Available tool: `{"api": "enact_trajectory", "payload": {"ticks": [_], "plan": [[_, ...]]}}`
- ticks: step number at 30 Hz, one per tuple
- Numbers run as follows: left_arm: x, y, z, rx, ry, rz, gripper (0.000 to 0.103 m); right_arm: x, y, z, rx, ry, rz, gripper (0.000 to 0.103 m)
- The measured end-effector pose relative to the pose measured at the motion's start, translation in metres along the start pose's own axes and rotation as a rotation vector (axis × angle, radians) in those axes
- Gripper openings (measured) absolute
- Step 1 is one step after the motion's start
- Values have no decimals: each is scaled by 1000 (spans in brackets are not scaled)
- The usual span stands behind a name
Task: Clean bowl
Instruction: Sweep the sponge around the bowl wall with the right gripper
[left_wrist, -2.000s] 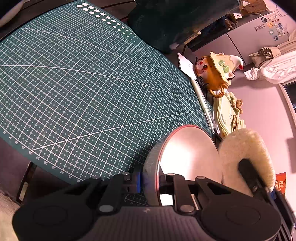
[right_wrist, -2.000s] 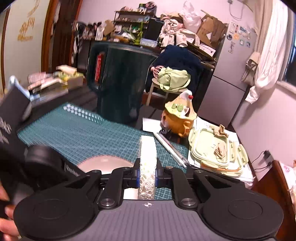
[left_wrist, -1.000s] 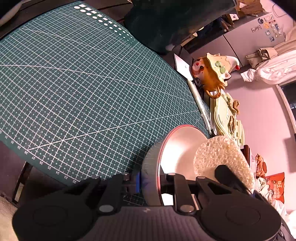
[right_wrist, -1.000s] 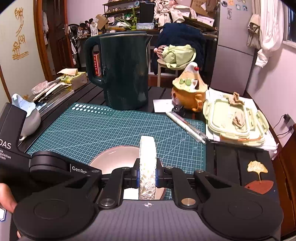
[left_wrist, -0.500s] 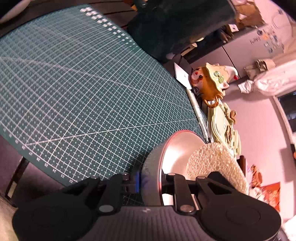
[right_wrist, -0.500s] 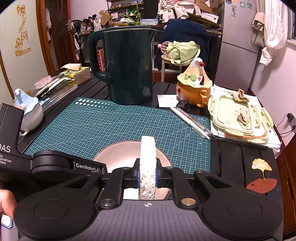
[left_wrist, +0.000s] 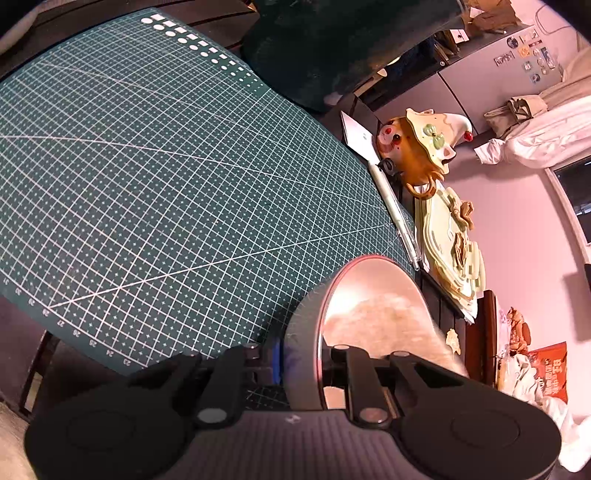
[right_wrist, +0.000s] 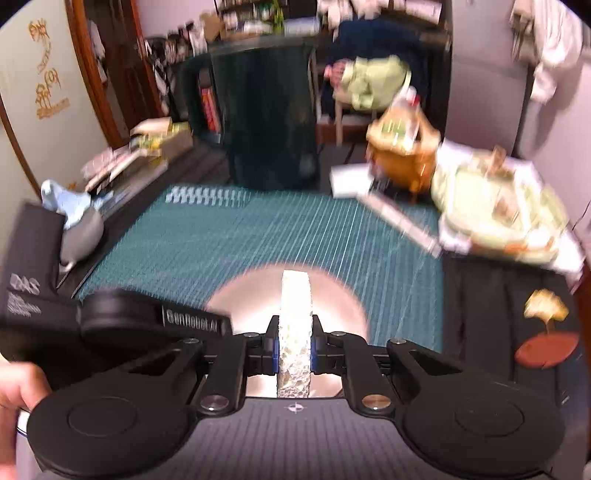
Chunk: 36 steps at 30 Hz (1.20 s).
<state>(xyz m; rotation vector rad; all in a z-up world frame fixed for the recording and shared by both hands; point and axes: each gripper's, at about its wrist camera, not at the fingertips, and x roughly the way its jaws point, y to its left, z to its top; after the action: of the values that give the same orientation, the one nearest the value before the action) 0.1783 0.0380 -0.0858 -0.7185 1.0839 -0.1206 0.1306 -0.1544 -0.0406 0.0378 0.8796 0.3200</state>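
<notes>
Left claw (left_wrist: 301, 363): clamped on bowl (left_wrist: 369, 295) rim, bowl tilted above cutting mat (left_wrist: 166, 166) on table. Right claw (right_wrist: 294, 350): clamped on sponge (right_wrist: 295, 325), inside bowl. Judged: scrubbing under way; rinse, set-down left.

We are seeing warm, dim indoor light with a pink cast. Glare is flaring on the bowl (left_wrist: 373, 291). The sponge (left_wrist: 388, 325) is smearing. The right wrist view is blurring throughout; fisheye edges are bending, corners darkening.
</notes>
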Motion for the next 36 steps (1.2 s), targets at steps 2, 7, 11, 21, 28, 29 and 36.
{"api": "enact_trajectory", "payload": {"ticks": [2,7,11,21,28,29,36], "plan": [[1,-3,0,-3,-1,0,16,10,-1,-3,7,26,6,12],[-1,-2,1,-4,1,1,16,15,9,-8,-85,6,-91,12],[3,-5,5,-1,4,4,16,11,17,-11,-172,-38,-205,12],[18,-10,16,-13,12,-8,16,-41,8,9,-111,-181,-177,12],[12,-7,14,-8,12,-4,16,5,2,-2,-19,10,-34,12],[12,-7,14,-7,13,-4,16,10,2,-4,-18,19,-38,12],[14,-9,15,5,13,0,16,9,21,-12,-189,-55,-221,12]]}}
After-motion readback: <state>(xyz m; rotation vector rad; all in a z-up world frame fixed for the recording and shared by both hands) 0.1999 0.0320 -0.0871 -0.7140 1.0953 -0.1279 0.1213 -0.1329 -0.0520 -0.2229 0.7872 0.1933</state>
